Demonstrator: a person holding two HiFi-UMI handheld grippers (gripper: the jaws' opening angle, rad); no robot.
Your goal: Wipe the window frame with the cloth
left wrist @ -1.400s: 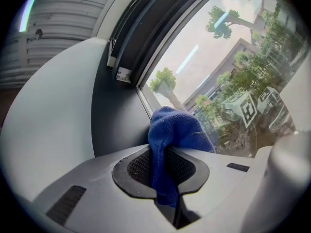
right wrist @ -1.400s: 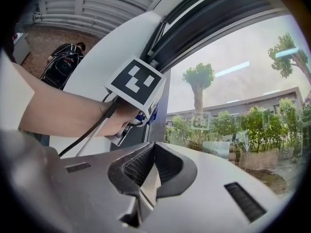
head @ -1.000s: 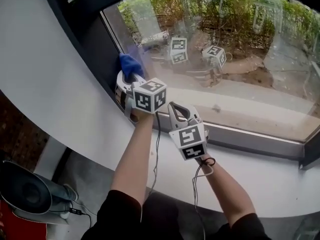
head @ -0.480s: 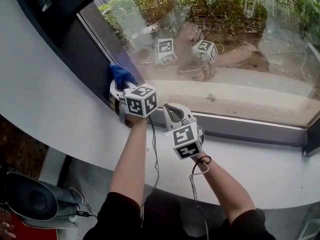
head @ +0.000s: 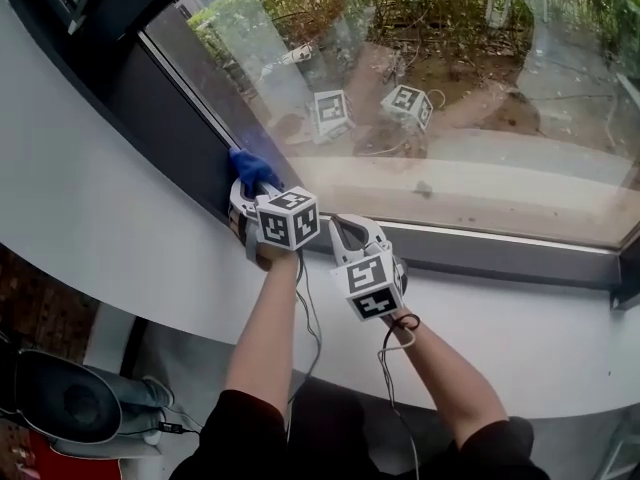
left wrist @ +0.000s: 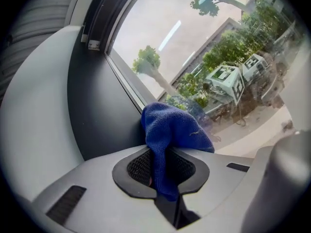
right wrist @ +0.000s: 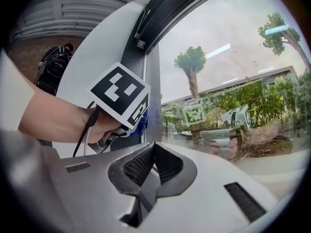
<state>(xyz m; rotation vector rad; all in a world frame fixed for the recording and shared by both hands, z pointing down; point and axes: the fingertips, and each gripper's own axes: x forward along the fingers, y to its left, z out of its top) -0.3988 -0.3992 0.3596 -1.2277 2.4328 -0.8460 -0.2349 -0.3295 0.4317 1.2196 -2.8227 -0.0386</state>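
Head view: the left claw grasps the blue cloth at the window frame's lower left corner. The bottom rail runs off rightward.

Left claw view: the cloth bunches ahead of the jaws, with the dark upright just left of it.

Right claw view: the right claw is clenched on nothing, just right of the left, which is the nearer to the frame.

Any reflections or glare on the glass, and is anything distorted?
Head view: the glass mirrors the left gripper and right gripper; the sill bows, lens distortion. Left gripper view: dark corners, cloth sharp. Right gripper view: light streaks reflected.
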